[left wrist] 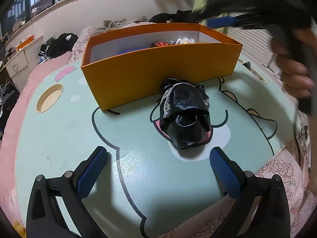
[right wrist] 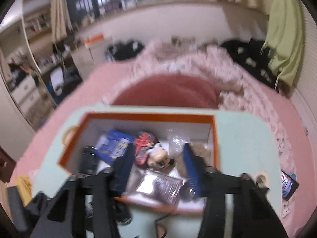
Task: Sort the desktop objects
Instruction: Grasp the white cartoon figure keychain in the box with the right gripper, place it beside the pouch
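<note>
Left hand-held gripper [left wrist: 158,175], angled down over the mint-green desk [left wrist: 59,130] with jaws spread wide and empty, faces a crumpled black leather garment [left wrist: 185,115] lying lengthwise toward the orange box [left wrist: 158,75]; right hand-held gripper [right wrist: 156,168], blurred, jaws partly closed and empty, hangs above that box.

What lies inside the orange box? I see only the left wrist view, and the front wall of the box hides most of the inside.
Observer: In the orange box lie a blue packet, a red-and-black toy and a silvery bag.
Operator: The right gripper is only a blur for me. Does it carry something?
Observer: No. The right gripper hangs above the box, fingers apart, with nothing between them.
</note>
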